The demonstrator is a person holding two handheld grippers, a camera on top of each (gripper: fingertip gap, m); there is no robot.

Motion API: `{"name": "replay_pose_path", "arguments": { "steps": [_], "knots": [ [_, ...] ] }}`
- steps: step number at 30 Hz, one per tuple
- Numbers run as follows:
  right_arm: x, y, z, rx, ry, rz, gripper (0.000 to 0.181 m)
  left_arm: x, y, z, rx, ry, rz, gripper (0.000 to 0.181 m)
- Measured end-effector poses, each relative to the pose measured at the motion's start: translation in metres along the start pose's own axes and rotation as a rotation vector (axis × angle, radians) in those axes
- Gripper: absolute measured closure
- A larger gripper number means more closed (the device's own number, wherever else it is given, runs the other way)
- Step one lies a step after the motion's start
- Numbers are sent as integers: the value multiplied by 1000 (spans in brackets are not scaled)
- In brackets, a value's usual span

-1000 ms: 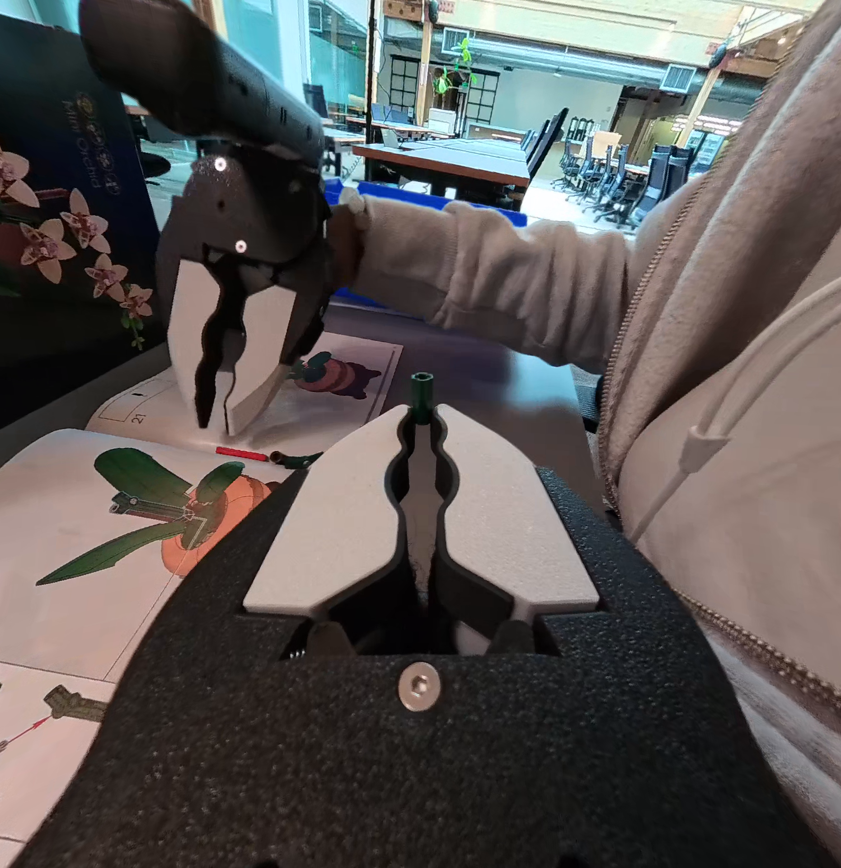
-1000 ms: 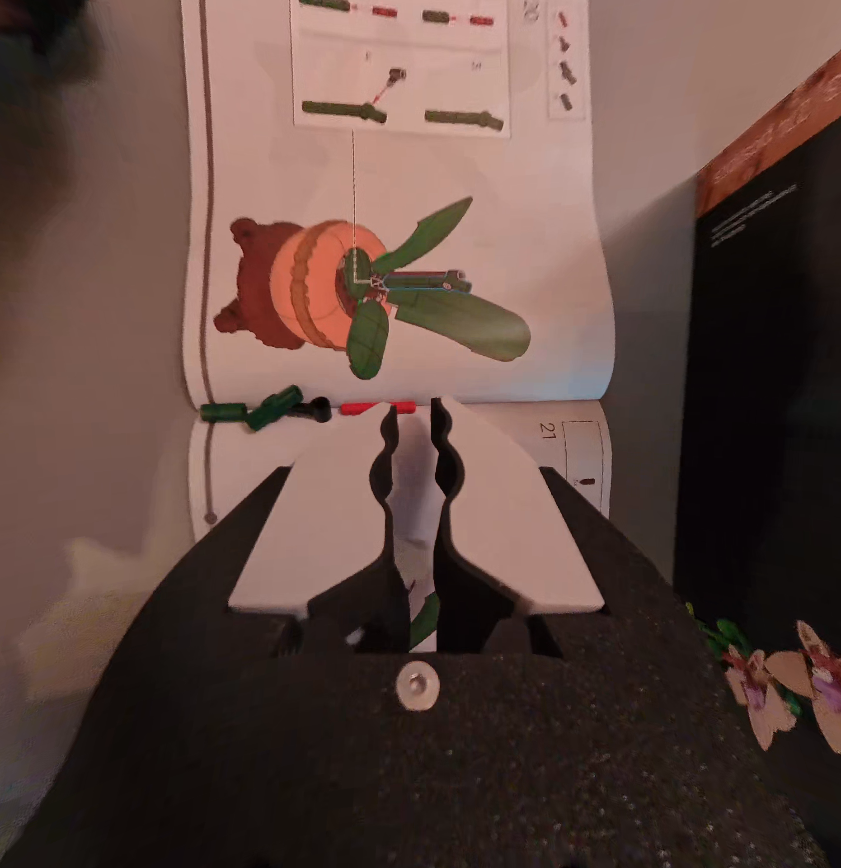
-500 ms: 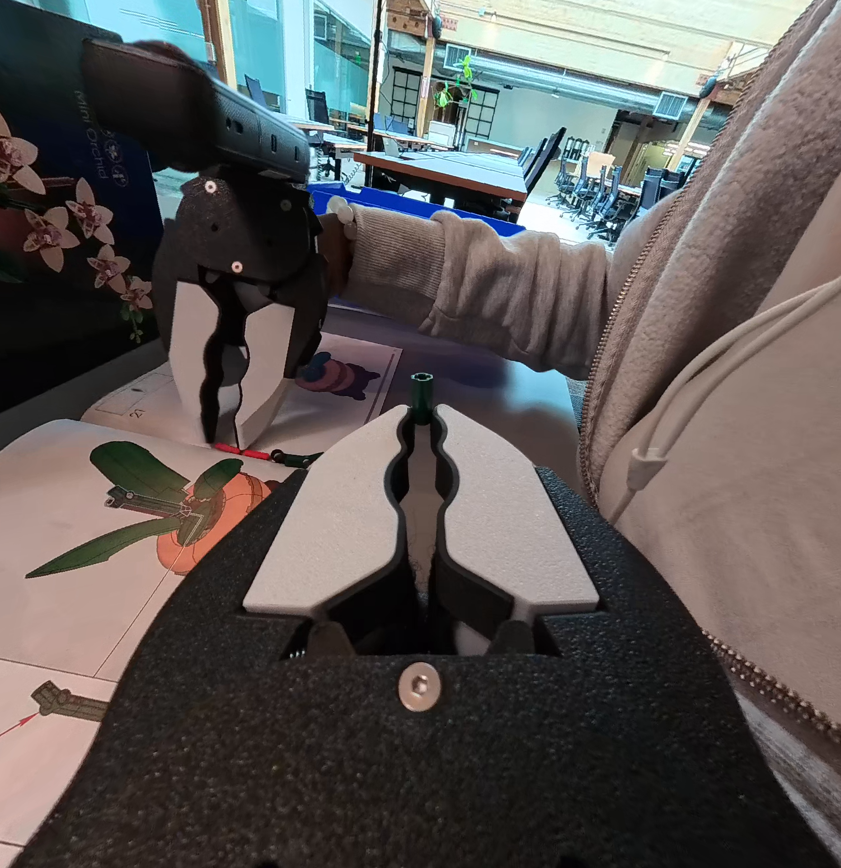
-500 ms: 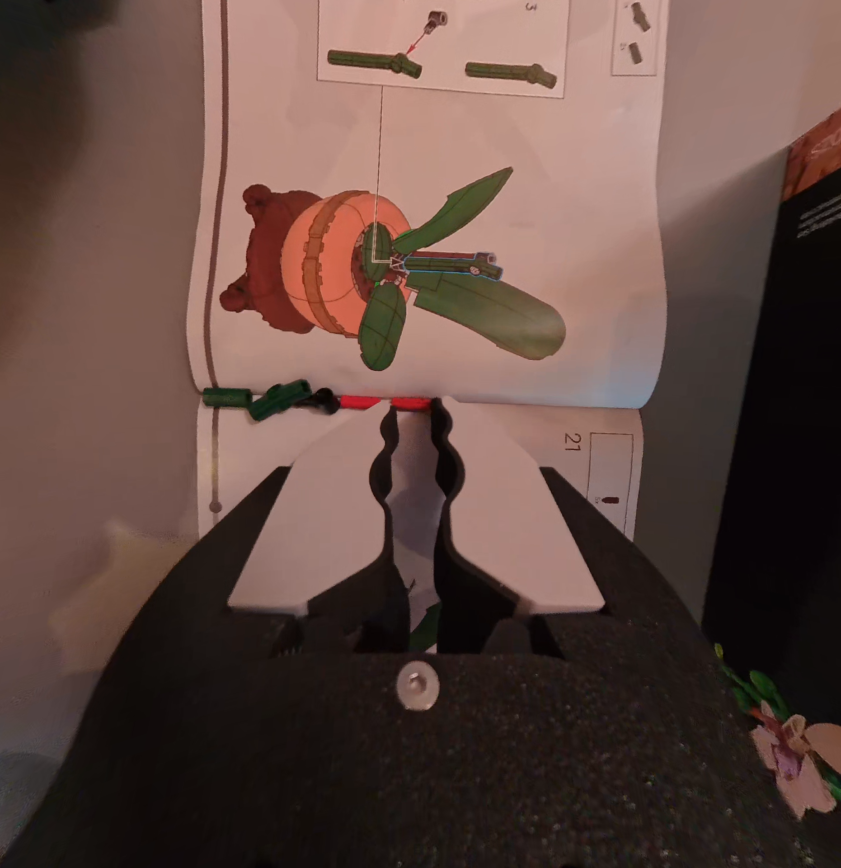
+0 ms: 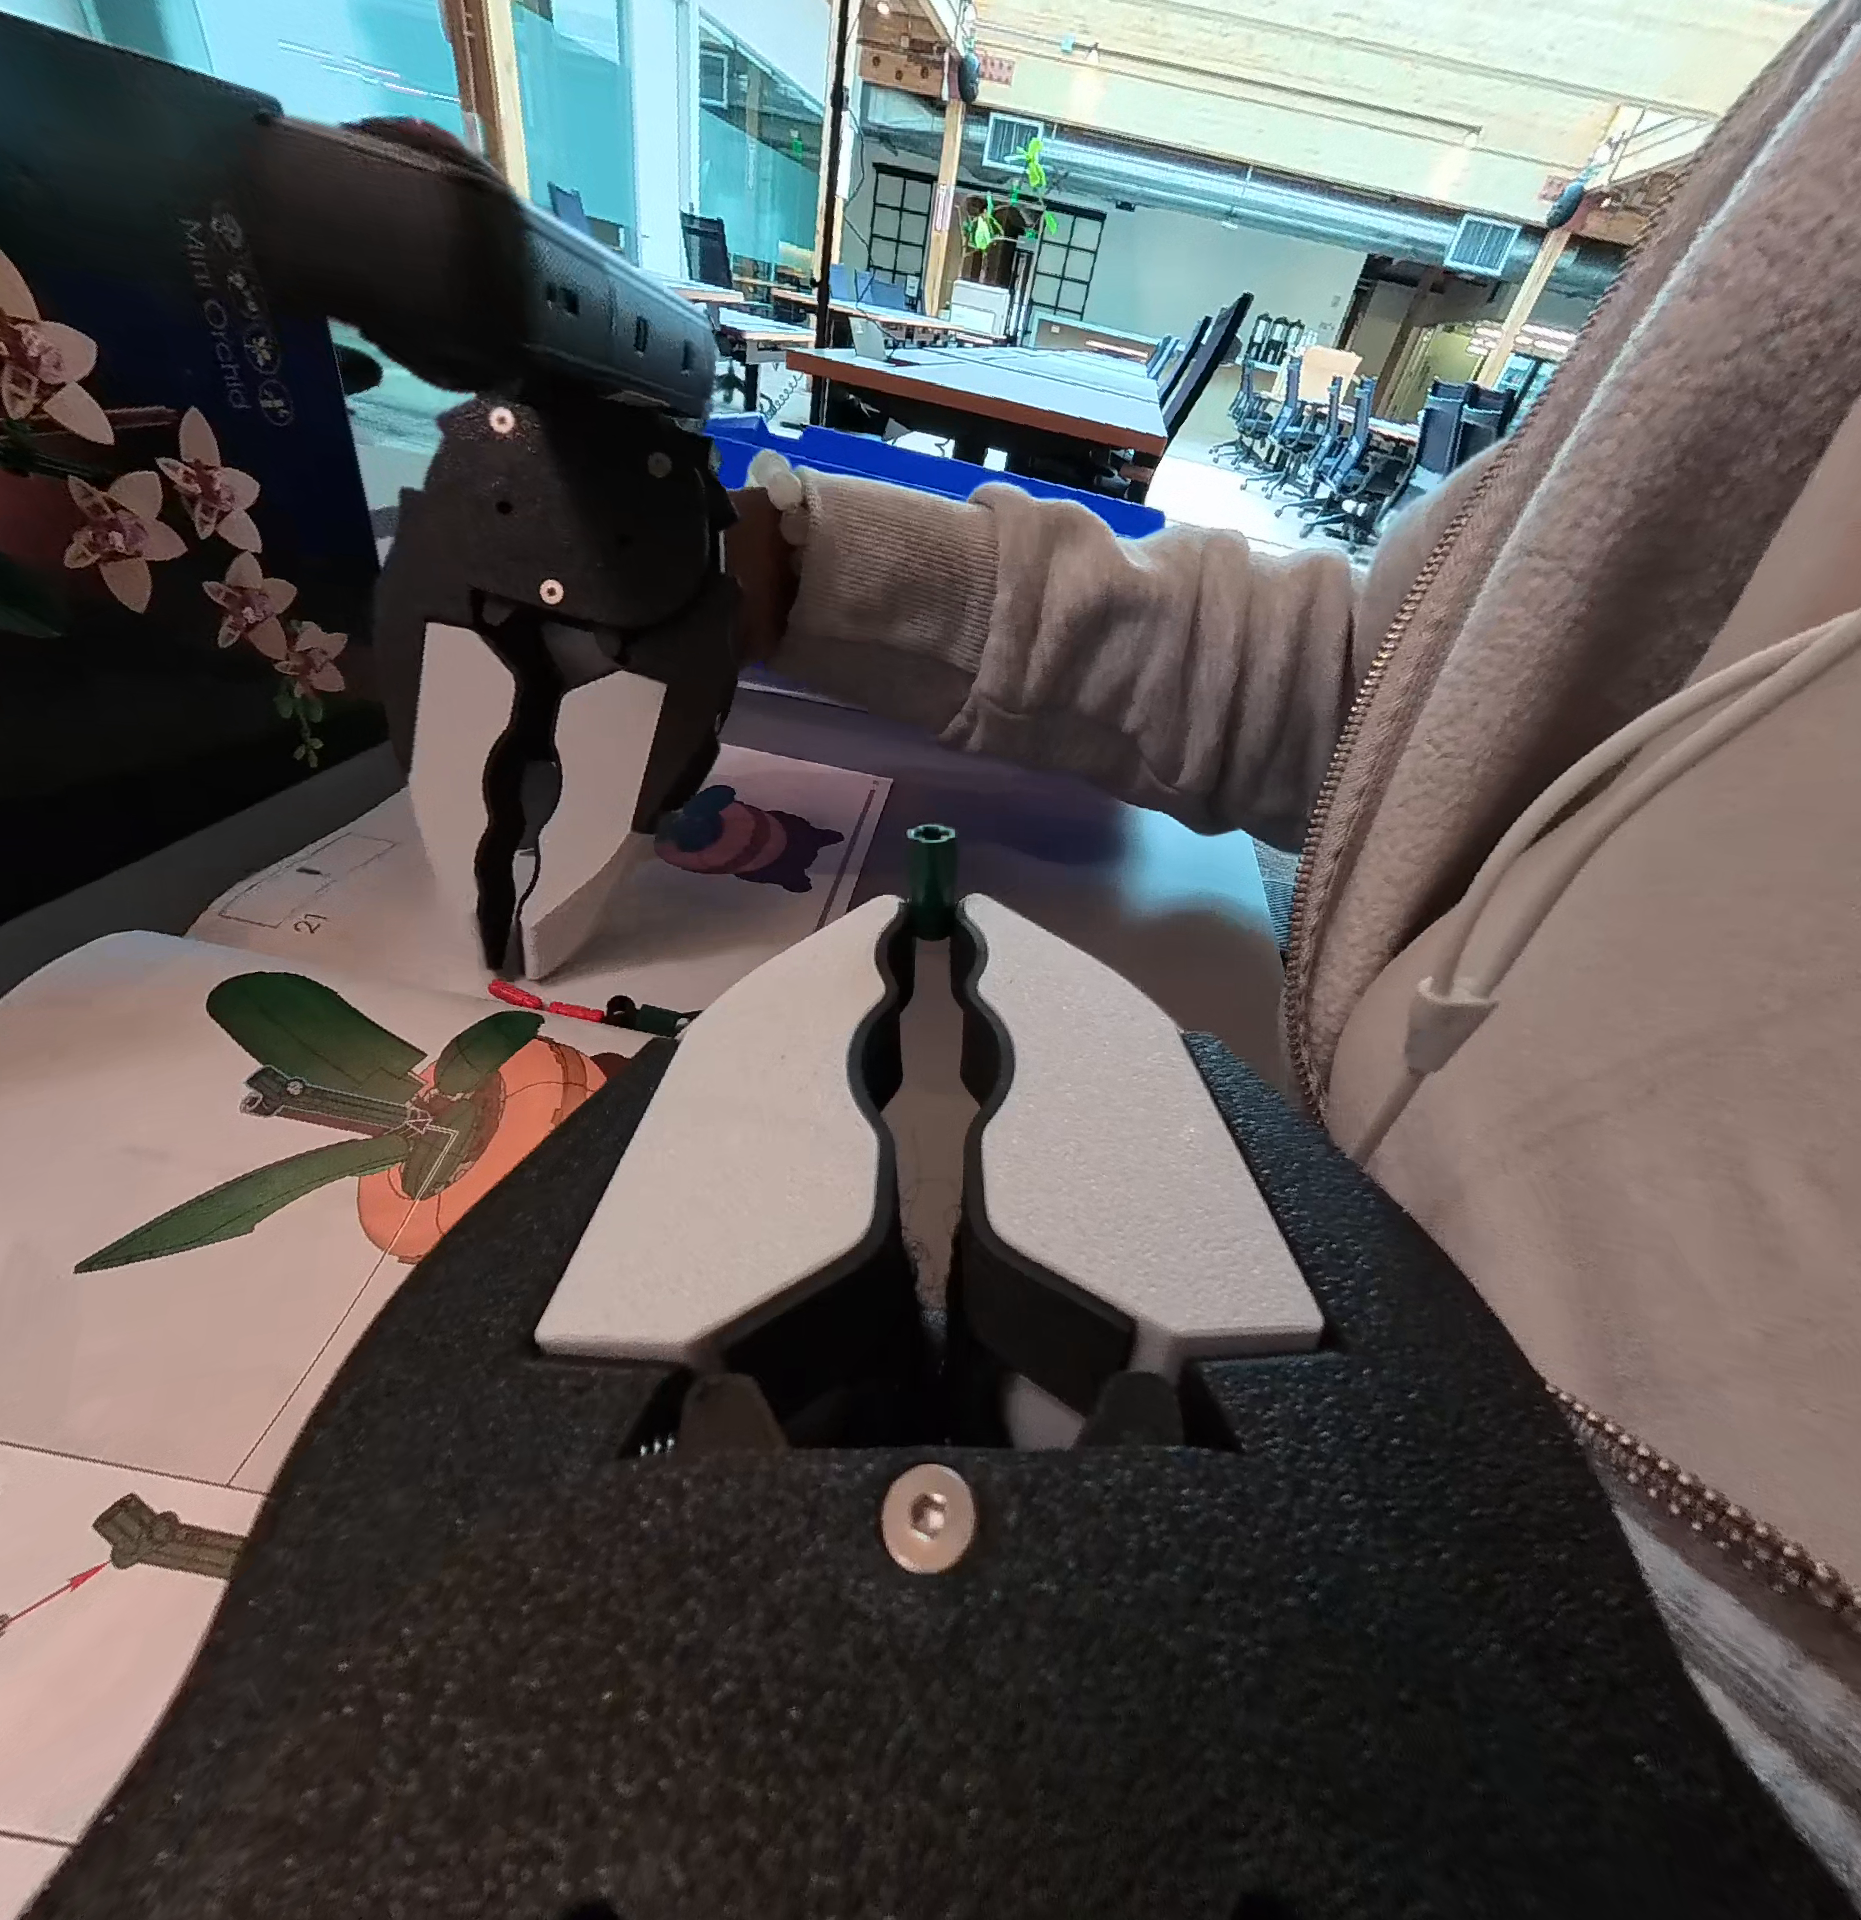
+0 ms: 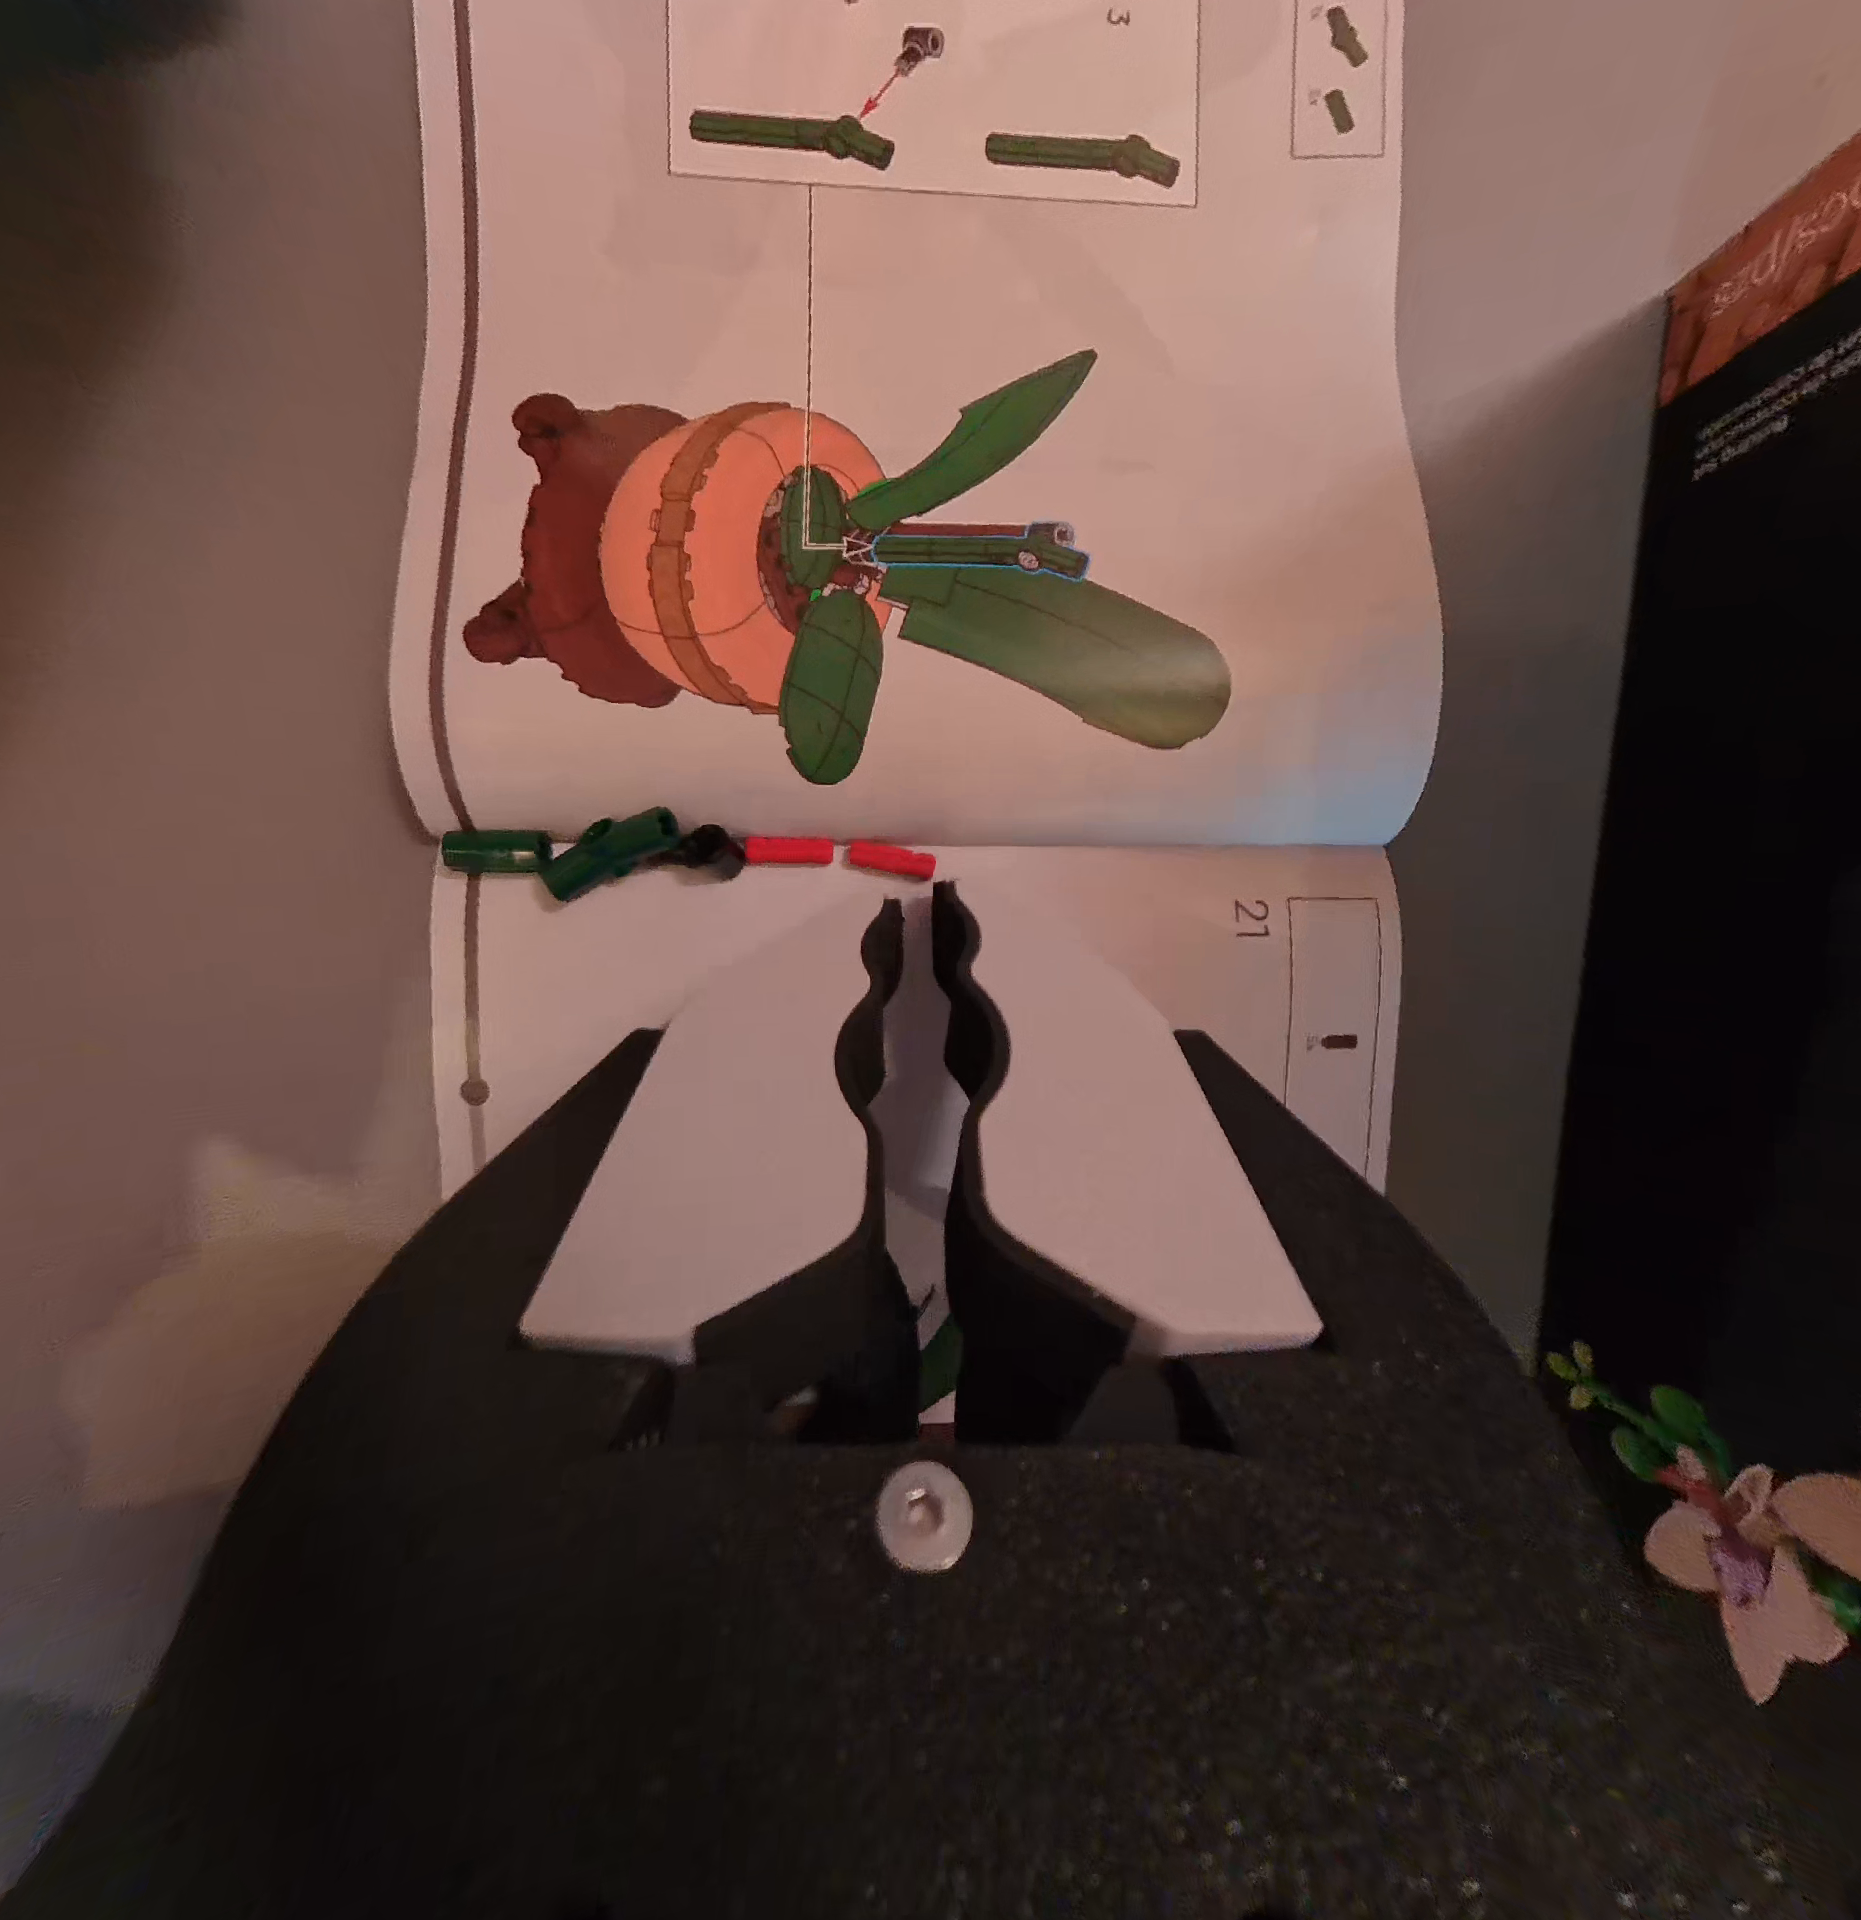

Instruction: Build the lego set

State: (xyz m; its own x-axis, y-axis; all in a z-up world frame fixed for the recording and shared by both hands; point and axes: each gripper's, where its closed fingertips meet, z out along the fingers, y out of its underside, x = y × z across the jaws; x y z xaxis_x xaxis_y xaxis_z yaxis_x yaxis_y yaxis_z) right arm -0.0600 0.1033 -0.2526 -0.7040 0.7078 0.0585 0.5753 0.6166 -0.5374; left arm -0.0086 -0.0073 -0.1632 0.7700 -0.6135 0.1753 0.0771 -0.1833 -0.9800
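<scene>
A: Your left claw (image 5: pixel 931 914) is clamped on a dark green peg (image 5: pixel 930 871), upright, its hollow end poking past the tips. You hold it clear of the desk (image 5: pixel 1061 831), probably so another piece can be pushed into that end.

B: And your right claw (image 6: pixel 910 891)?

A: It holds nothing. Its jaws are nearly together, with a slim gap between them, and the tips point down at the fold of the instruction booklet (image 6: pixel 1009 291), just short of the nearer red pin (image 6: pixel 892 858).

B: Why are the parts there?

A: The crease works as a trough. Two red pins, a small black piece (image 6: pixel 710 844) and two green connectors (image 6: pixel 552 852) lie in a row and cannot roll off. The far red pin (image 6: pixel 789 850) lies left of the near one.

B: Next?

A: I judge you mean to pinch the pin end-on, so widen the jaws a little first. The set's box (image 5: pixel 126 468) stands beyond the booklet.
</scene>
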Motion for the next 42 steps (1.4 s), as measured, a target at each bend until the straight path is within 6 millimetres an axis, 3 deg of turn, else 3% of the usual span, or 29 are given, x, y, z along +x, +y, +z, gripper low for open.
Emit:
{"name": "replay_pose_path", "arguments": {
  "steps": [3, 8, 17, 23, 32, 36, 40, 42],
  "knots": [
    [0, 0, -3, 8, 22, -27, 173, 1, 0, 0, -1, 3, 1, 176],
    [-1, -14, -5, -63, -35, -252, 171, 3, 0, 1, -7, 14, 8, 176],
    [-5, -4, 6, -375, -245, -511, 172, 5, 1, 1, -8, 25, -4, 176],
    [-8, 2, 5, -373, -264, -483, 177, 3, 1, 0, -7, 16, -12, 176],
    [-6, 6, -2, -241, -120, -193, 178, 3, 0, -1, 2, 13, -15, 176],
    [-12, -19, -20, 78, -15, 98, 178, -5, -1, -3, 14, -27, -46, 176],
    [-17, -75, -64, 740, -37, 515, 178, -17, -3, -5, 35, -90, -73, 176],
    [-18, -65, -69, 848, -44, 706, 178, -21, -5, -6, 47, -112, -73, 176]
  ]
}}
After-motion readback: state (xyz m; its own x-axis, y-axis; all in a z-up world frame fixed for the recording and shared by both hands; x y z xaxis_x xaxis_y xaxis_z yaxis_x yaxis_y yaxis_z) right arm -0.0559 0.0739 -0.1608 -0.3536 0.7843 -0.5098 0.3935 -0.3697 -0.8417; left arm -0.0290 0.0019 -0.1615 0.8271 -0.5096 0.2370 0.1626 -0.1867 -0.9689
